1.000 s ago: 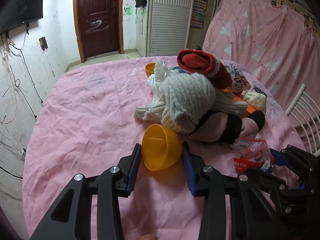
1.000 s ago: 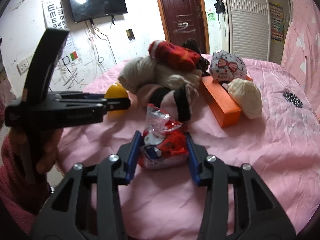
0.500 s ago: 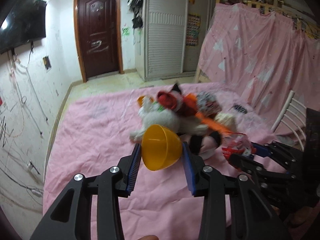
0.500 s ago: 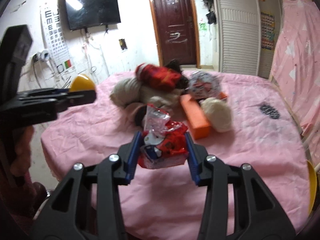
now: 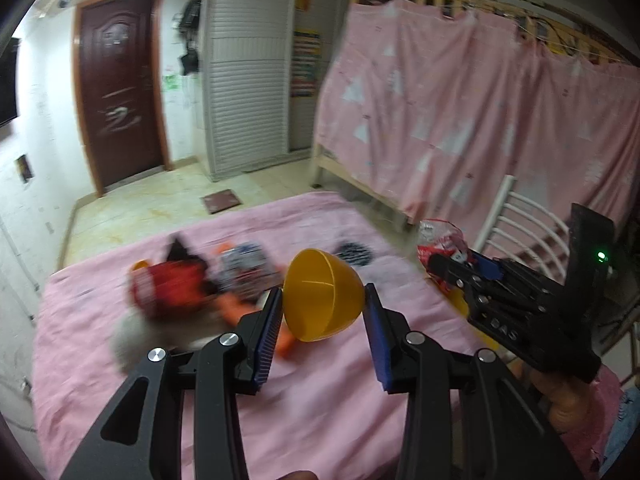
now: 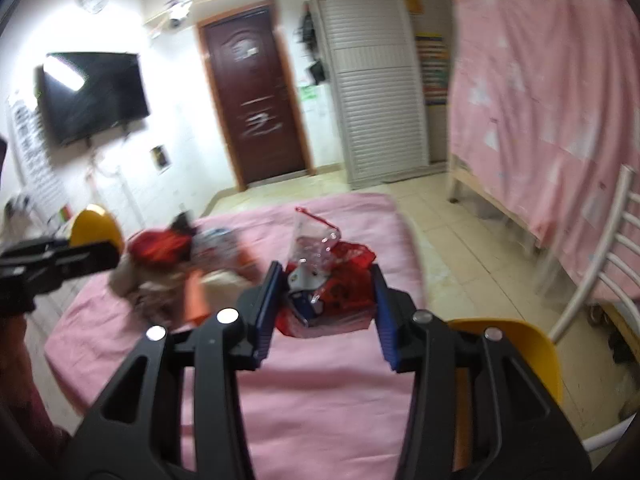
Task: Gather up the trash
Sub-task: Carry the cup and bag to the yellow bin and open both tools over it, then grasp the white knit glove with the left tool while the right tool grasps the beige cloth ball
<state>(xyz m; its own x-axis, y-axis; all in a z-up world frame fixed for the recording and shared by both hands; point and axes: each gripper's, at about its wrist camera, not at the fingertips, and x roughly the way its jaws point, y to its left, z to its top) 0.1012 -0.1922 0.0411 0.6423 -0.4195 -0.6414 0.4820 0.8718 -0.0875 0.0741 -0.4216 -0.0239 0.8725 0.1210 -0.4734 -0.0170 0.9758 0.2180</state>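
Both loads up off the pink bench (image 5: 320, 420): yellow bowl (image 5: 322, 296) clamped between left fingers (image 5: 269, 336), crumpled wrapper (image 6: 326, 292) pinched between right fingers (image 6: 382, 320), yellow bin (image 6: 516, 344) just right.

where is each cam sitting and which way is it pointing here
Left wrist: sits on the left gripper, looking forward along its jaws, which clamp a yellow bowl, over the pink bed toward the door; the right gripper shows at right.
Right wrist: sits on the right gripper, looking along its jaws, which clamp a red wrapper, toward the same door and a TV; the left gripper shows at left.
Shared: bed, clothes pile, door, both held items.
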